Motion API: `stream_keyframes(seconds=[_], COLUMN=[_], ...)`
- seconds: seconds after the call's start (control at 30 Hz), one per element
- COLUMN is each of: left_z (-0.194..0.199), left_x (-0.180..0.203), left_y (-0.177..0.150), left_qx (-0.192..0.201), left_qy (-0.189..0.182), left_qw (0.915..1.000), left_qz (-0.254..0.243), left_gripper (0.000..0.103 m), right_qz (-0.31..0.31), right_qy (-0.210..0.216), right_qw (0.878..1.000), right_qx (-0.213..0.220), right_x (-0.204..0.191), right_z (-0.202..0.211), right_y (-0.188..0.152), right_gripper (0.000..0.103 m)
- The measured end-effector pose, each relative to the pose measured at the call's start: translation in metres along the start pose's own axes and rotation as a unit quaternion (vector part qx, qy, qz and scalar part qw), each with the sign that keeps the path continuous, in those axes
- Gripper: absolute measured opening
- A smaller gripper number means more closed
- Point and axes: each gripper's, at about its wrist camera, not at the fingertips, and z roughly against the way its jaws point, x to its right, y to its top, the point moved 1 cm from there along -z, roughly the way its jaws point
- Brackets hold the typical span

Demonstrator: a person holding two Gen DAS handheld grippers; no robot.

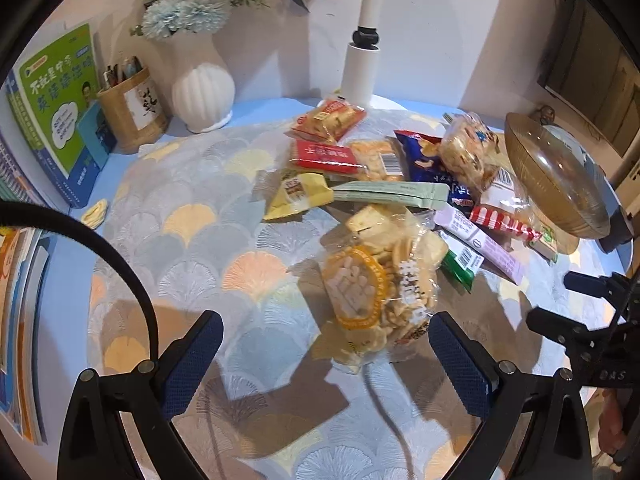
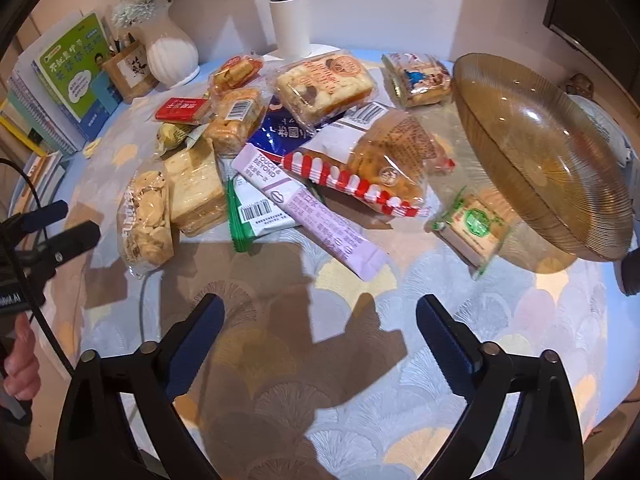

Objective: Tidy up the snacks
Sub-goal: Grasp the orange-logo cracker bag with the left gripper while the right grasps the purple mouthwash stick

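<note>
Nearest the left wrist camera, the left hand-held gripper [image 1: 326, 354] stands wide over the table [image 1: 192, 208], and a clear bag of small biscuits [image 1: 376, 292] lies partly between its blue pads [image 1: 460, 364]; whether the right pad touches the bag's near edge I cannot tell. The right hand-held gripper [image 2: 320, 340] is also spread wide, with only bare patterned cloth between its fingers.

The snacks lie in a loose heap at the middle of the table. In the right wrist view a lilac stick packet [image 2: 308, 208] rests on a green and white packet [image 2: 252, 216], with a red-striped bag [image 2: 360, 176] just to their right. A small green-labelled cake [image 2: 472, 226] lies near the amber glass bowl [image 2: 540, 152], which sits at the right, tilted. Further back lie a red box [image 2: 180, 109] and a large bagged pastry [image 2: 324, 84]. At the far left stand a white vase [image 2: 170, 56], a pen holder [image 2: 128, 68] and books [image 2: 72, 76].
</note>
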Motion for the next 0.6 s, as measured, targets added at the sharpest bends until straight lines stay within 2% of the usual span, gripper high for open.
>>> stream_keyframes(seconds=[0.23, 0.43, 0.6], left_z=[-0.011, -0.027, -0.037], left_x=[-0.001, -0.005, -0.001], left_y=[0.004, 0.009, 0.009], left_qx=[-0.015, -0.038, -0.050], left_qy=[-0.026, -0.057, -0.066], left_qw=[0.9993, 0.9966, 0.9955], left_qz=[0.022, 0.047, 0.047], left_gripper=[0.103, 0.103, 0.103], right_qz=[-0.002, 0.001, 0.009], right_qy=[0.013, 0.021, 0.021], right_qw=[1.000, 1.000, 0.999], right_qx=[-0.014, -0.018, -0.022], right_x=[0.002, 0.000, -0.001], right_z=[-0.010, -0.017, -0.026], right_y=[0.010, 0.019, 0.027], right_gripper=[0.075, 0.070, 0.066])
